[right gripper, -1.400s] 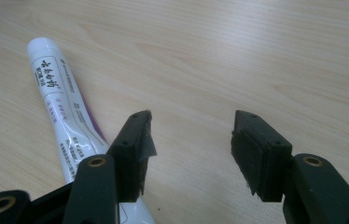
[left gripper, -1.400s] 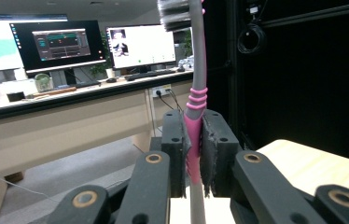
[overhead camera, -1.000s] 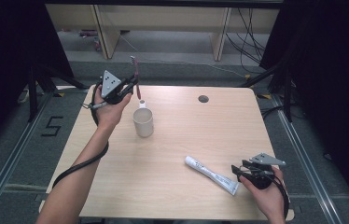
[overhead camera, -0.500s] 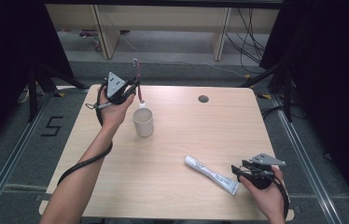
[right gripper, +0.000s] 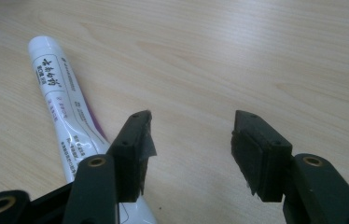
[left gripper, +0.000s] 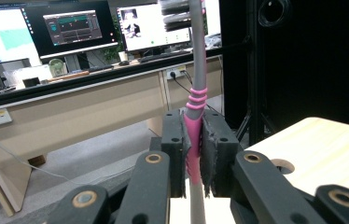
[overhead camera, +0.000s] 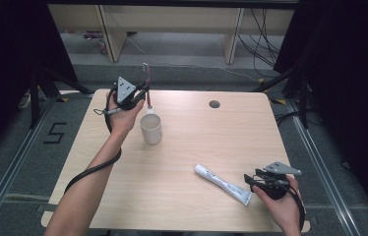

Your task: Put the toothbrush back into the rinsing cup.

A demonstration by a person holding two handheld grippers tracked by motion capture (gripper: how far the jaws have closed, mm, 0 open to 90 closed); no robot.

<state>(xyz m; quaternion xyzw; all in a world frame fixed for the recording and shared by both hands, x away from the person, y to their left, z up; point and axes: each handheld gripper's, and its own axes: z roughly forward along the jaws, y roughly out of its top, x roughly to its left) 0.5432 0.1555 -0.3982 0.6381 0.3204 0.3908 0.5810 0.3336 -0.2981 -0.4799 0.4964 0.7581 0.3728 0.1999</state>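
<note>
My left gripper point(overhead camera: 144, 95) is shut on a grey and pink toothbrush point(overhead camera: 146, 78), held upright with the head up. In the left gripper view the pads point(left gripper: 212, 147) clamp the pink grip of the toothbrush point(left gripper: 197, 70). Its lower end hangs just over the rim of a beige cup point(overhead camera: 151, 129) on the wooden table point(overhead camera: 197, 132). A white toothpaste tube point(overhead camera: 221, 183) lies flat at the front right. My right gripper point(overhead camera: 249, 181) rests open at the tube's near end. In the right gripper view the tube point(right gripper: 58, 93) lies beside the left jaw, with bare table between the fingers of my right gripper point(right gripper: 191, 140).
A round cable hole point(overhead camera: 214, 104) sits at the table's back right. Desks with monitors point(left gripper: 70, 25) stand beyond the far edge. Black frame posts and curtains flank both sides of the table.
My left hand has shifted slightly right and down with the toothbrush, bringing its lower end closer over the cup. The right hand and the tube have stayed put.
</note>
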